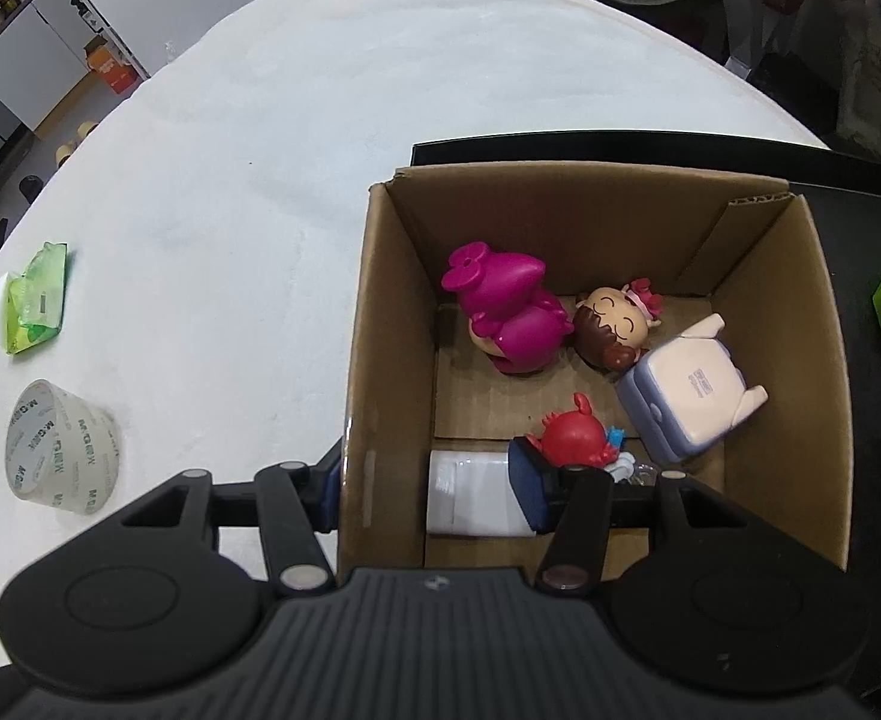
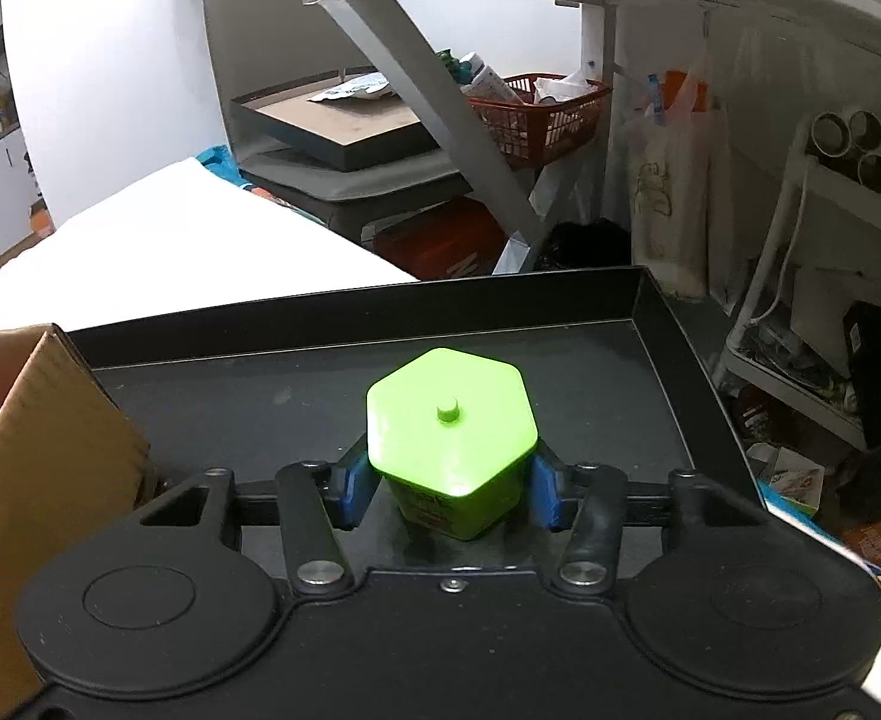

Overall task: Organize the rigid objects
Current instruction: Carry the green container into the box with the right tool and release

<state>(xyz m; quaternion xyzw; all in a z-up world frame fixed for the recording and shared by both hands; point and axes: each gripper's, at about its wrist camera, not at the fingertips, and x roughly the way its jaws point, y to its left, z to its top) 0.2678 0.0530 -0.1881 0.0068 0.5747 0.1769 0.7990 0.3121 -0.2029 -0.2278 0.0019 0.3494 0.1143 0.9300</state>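
An open cardboard box [image 1: 380,360] holds a magenta figure [image 1: 509,315], a doll head [image 1: 611,327], a pale lilac block toy [image 1: 689,393], a red crab toy [image 1: 575,435] and a white block [image 1: 470,492]. My left gripper [image 1: 431,486] is open and straddles the box's left wall, one pad outside and the other inside above the white block. A green hexagonal container [image 2: 452,420] stands on the black tray [image 2: 620,372]. My right gripper [image 2: 451,495] is shut on it, with a blue pad against each side below the lid.
On the white table lie a clear tape roll [image 1: 59,447] and a green packet [image 1: 38,306], left of the box. The cardboard box [image 2: 38,450] stands at the tray's left. Beyond the table's edge are a red basket [image 2: 536,114], shelves and floor clutter.
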